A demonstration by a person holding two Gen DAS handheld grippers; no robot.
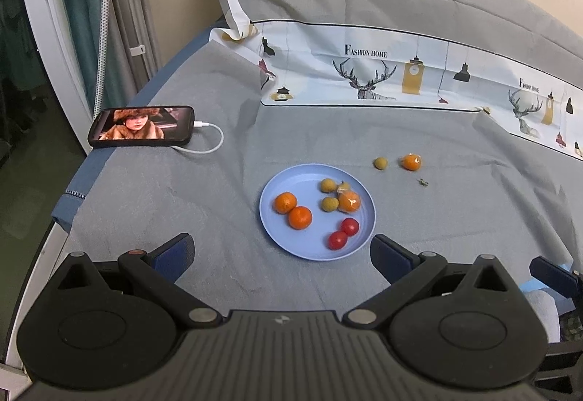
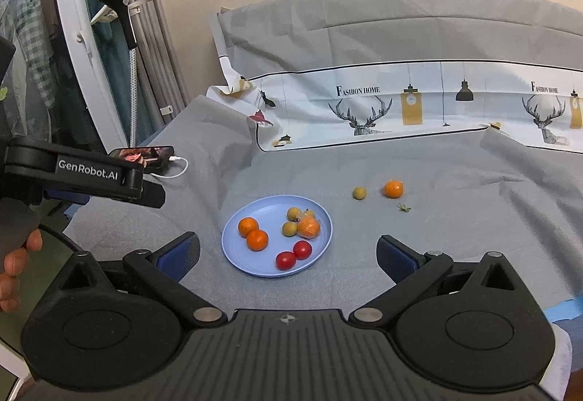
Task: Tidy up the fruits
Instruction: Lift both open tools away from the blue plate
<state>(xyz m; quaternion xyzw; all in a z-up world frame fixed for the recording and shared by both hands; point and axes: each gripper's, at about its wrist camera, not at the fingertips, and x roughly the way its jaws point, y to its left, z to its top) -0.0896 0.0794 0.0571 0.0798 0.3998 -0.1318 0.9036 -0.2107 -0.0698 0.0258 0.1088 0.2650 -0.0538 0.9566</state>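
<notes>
Plate (image 1: 288, 182) flat, fruits scattered loosely

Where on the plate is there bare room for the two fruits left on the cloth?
The blue plate is bare along its far-left rim, behind the two oranges, and at its centre between the oranges and the cherry tomatoes. The right side is crowded with small green fruits and a wrapped orange.

The round blue plastic plate (image 1: 317, 178) rests on the grey cloth-covered bed (image 1: 204, 182). In it: two orange mandarins (image 1: 293, 209) left, two red cherry tomatoes (image 1: 343, 233) at the near right. Beyond its right rim lie a small yellow-green fruit (image 1: 380, 163) and a plastic-wrapped orange (image 1: 411, 162), side by side. The black smartphone (image 1: 140, 125) lies far left.
</notes>
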